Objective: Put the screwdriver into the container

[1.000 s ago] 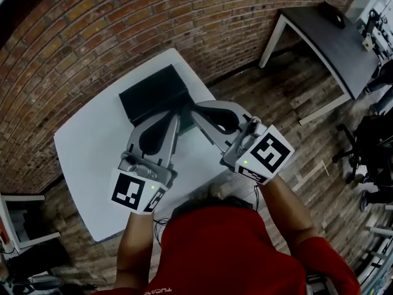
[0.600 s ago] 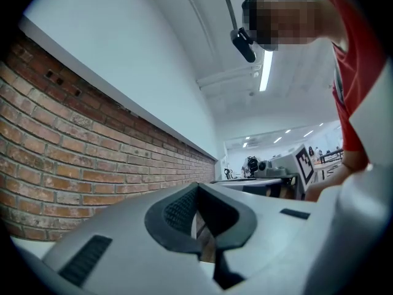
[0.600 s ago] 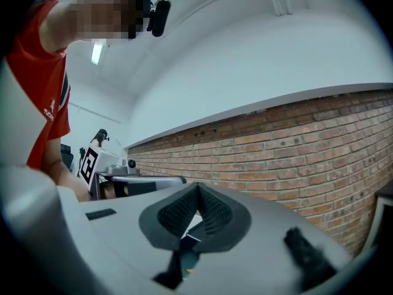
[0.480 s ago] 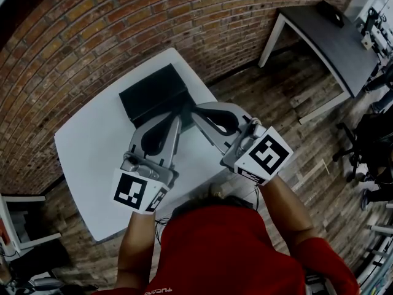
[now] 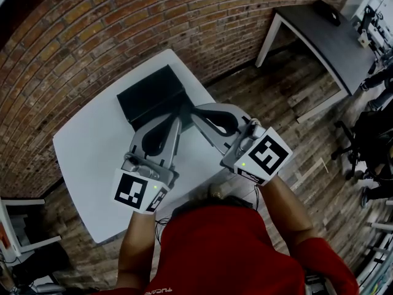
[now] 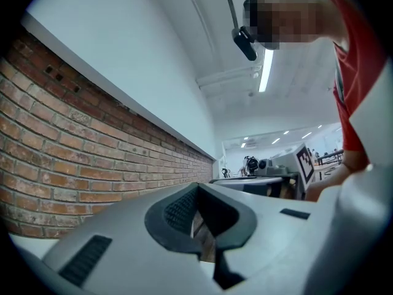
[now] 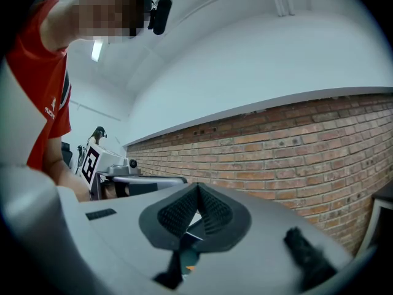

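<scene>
Up close, the person's red shirt (image 5: 227, 251) fills the near edge of the head view, and both forearms reach out over the white bench (image 5: 86, 158). The left hand-held gripper (image 6: 196, 188) is pressed together, its ribbed pads meeting at the tip with nothing between them. The right hand-held gripper (image 7: 196, 189) looks the same, pads touching at the tip and pinching nothing. Through the slit below them show pale bench and a dark edge. Both are held level, side by side, with their tips just beside the near right edge of the black container (image 5: 152, 96) on the far part of the bench.

The screwdriver cannot be made out in the head view. The gripper bodies cover the bench in front of the container, and the container's inside is too dark to read. A small teal and orange patch (image 7: 186, 264) low in the right gripper view may be its handle, lying under that gripper. If so, the right hand is nearer and would need to draw back and dip. Its long axis cannot be told.

Beyond the bench runs a brick wall (image 5: 92, 35). To the right are a wood floor (image 5: 270, 91) and a dark table (image 5: 325, 39).
</scene>
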A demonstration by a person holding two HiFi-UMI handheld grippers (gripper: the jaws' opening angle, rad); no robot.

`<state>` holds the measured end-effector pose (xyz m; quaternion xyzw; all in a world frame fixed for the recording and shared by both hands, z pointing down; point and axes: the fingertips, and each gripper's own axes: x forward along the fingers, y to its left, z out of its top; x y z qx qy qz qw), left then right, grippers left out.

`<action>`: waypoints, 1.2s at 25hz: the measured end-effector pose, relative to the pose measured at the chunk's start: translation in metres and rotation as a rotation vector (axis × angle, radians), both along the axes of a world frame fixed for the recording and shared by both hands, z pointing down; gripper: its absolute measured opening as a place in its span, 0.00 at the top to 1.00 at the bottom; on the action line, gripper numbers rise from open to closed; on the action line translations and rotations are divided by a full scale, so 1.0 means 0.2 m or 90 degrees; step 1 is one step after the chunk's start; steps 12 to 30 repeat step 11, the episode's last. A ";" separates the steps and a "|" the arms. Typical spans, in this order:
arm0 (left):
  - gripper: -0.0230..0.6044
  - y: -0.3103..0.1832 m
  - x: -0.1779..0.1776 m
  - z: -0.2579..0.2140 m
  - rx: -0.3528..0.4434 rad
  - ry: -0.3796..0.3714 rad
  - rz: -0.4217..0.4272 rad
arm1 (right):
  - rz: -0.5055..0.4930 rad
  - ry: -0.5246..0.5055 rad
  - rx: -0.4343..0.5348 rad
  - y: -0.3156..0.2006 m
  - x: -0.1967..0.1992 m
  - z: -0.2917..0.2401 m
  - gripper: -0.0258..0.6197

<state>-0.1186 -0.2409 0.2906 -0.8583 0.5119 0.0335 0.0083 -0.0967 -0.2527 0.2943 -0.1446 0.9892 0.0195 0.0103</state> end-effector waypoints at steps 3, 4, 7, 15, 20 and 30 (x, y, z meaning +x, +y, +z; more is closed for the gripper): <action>0.94 0.00 0.01 0.00 0.000 0.001 0.002 | 0.001 0.002 0.000 0.00 0.00 0.00 0.91; 0.94 0.00 0.01 0.00 -0.001 0.001 0.003 | 0.001 0.002 0.000 0.00 0.00 0.00 0.91; 0.94 0.00 0.01 0.01 -0.002 0.001 0.004 | -0.001 0.004 0.000 0.00 0.00 0.00 0.91; 0.94 0.01 0.01 0.02 -0.003 0.002 0.005 | -0.001 0.003 0.002 0.01 0.01 0.00 0.91; 0.94 0.01 0.01 0.02 -0.003 0.002 0.005 | -0.001 0.003 0.002 0.01 0.01 0.00 0.91; 0.94 0.01 0.01 0.02 -0.003 0.002 0.005 | -0.001 0.003 0.002 0.01 0.01 0.00 0.91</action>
